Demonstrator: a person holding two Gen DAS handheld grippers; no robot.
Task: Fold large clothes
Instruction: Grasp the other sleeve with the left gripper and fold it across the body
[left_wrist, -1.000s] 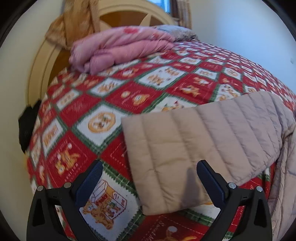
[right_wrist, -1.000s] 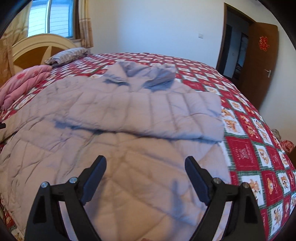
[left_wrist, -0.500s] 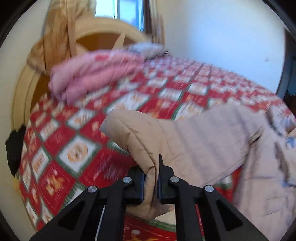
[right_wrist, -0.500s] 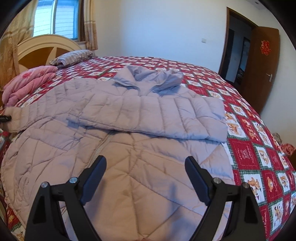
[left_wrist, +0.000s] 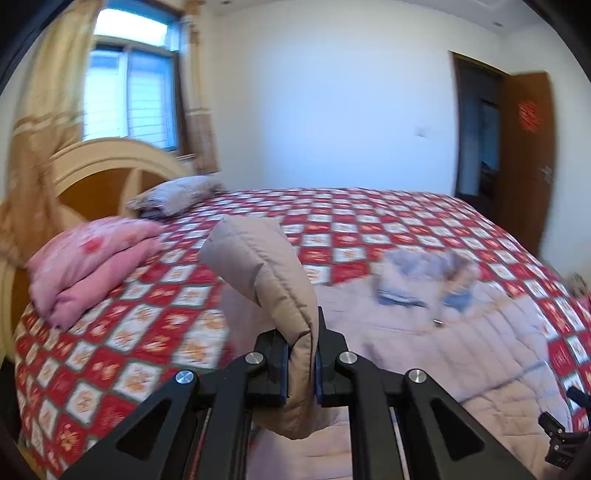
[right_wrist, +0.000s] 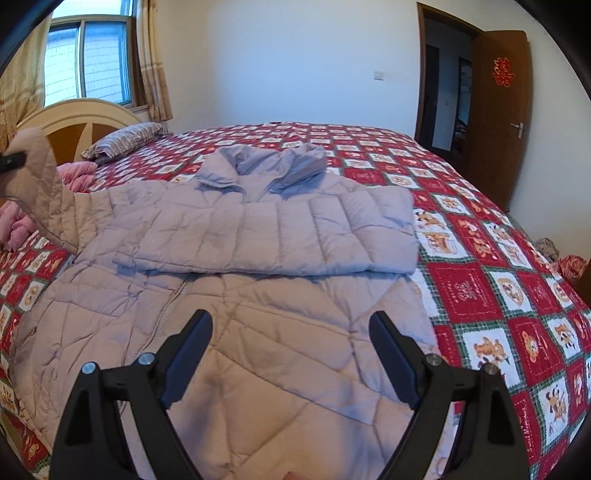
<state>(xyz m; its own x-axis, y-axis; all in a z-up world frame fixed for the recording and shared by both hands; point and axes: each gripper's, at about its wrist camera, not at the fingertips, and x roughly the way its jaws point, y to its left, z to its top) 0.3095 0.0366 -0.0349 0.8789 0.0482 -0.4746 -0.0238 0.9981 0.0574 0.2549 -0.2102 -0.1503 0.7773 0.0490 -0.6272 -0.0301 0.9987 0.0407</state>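
Observation:
A large pale quilted puffer coat (right_wrist: 236, 295) lies front-up on the bed, collar toward the far side. Its right sleeve (right_wrist: 295, 236) is folded across the chest. My left gripper (left_wrist: 300, 354) is shut on the cuff of the left sleeve (left_wrist: 266, 273) and holds it lifted above the bed; the raised sleeve also shows at the left edge of the right wrist view (right_wrist: 48, 192). My right gripper (right_wrist: 290, 354) is open and empty, hovering over the coat's lower front.
The bed has a red checked cartoon quilt (right_wrist: 498, 288). Folded pink bedding (left_wrist: 92, 258) and a grey pillow (left_wrist: 173, 195) lie by the cream headboard (left_wrist: 103, 166). A brown door (right_wrist: 498, 110) stands open at right. A window is behind the headboard.
My left gripper closed on the left sleeve cuff and lifted it up off the bed, swinging toward the coat's body. My right gripper stayed open over the coat and pulled back slightly.

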